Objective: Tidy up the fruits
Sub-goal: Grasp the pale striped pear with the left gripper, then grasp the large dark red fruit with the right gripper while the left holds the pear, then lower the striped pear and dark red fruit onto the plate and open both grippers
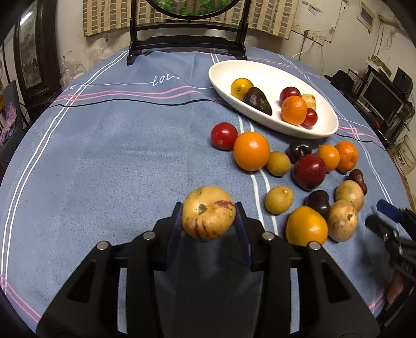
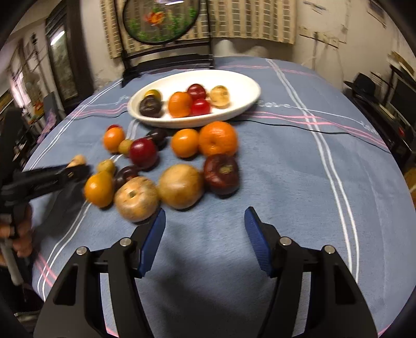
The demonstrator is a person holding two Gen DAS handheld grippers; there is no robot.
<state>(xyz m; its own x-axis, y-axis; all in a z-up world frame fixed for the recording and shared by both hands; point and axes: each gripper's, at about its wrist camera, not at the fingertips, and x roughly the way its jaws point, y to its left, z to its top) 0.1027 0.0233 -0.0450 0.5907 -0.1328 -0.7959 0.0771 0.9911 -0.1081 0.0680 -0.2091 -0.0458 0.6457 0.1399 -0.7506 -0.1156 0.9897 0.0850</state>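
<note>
My left gripper (image 1: 209, 208) is shut on a tan fruit with purple streaks (image 1: 208, 213), its blue pads pressing on both sides just above the blue cloth. The right wrist view shows that gripper (image 2: 75, 166) at the left edge, with the fruit (image 2: 77, 160) peeking out. My right gripper (image 2: 205, 215) stands open and empty, short of two tan fruits (image 2: 136, 199). It shows at the far right (image 1: 384, 215) of the left wrist view. A white oval dish (image 1: 327, 130) at the back right holds several fruits. Several loose oranges, plums and tan fruits (image 1: 251, 150) lie in front of it.
A dark wooden stand with a round embroidered screen (image 2: 161, 20) stands at the table's far edge behind the dish (image 2: 249, 85). A person's hand (image 2: 23, 228) holds the left gripper's handle. Bare blue cloth (image 1: 117, 169) stretches to the left of the fruit.
</note>
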